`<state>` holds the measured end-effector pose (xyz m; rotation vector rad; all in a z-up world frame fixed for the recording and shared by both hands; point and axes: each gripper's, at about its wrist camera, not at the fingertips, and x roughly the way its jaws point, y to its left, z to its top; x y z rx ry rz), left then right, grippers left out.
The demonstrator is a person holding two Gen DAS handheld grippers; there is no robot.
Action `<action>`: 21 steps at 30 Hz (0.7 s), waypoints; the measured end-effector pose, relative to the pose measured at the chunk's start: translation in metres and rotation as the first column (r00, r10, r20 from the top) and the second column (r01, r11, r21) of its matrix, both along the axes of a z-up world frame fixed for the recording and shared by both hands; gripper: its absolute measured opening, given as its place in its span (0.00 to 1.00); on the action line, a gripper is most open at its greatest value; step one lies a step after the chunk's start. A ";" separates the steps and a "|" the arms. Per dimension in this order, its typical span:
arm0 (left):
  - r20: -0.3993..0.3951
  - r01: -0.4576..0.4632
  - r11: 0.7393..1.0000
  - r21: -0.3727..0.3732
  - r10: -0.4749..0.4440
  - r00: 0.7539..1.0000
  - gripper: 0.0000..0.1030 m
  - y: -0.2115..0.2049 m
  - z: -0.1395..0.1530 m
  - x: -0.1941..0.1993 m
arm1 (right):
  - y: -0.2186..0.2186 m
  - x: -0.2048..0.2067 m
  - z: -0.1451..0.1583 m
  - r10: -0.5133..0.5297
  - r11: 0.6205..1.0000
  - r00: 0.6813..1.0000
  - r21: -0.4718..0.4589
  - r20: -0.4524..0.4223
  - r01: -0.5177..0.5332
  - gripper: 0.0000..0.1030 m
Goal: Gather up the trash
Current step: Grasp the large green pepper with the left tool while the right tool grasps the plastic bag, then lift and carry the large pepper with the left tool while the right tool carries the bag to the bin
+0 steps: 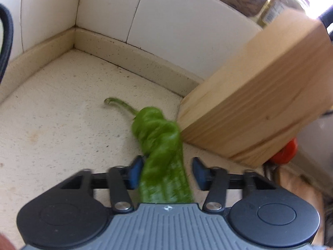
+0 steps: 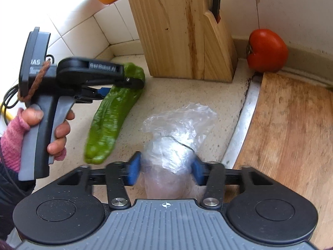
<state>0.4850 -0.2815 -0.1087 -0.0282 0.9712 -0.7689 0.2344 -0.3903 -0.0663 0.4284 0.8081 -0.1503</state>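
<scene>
My right gripper (image 2: 166, 171) is closed on a crumpled clear plastic bag (image 2: 177, 137), its 2 blue pads pressing the bag's sides just above the speckled counter (image 2: 187, 91). My left gripper (image 1: 166, 174) stands open around a green pepper (image 1: 160, 145), jaws apart with a gap on the right side. Behind the pepper stands a wooden knife block (image 2: 179, 27), with a tomato (image 2: 266, 50) at the wall.

The green pepper (image 1: 162, 145) is motion-blurred, its lower end hidden behind the left tongs' (image 1: 166, 171) housing. The knife block (image 2: 179, 27) is cut off by the top edge, and the clear plastic bag's (image 2: 177, 133) contents cannot be made out.
</scene>
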 end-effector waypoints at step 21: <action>0.026 0.037 0.999 -0.027 -0.037 0.999 0.20 0.062 0.053 -0.073 | 0.008 -0.055 0.038 -0.055 0.997 0.993 0.056 0.108 0.049 0.49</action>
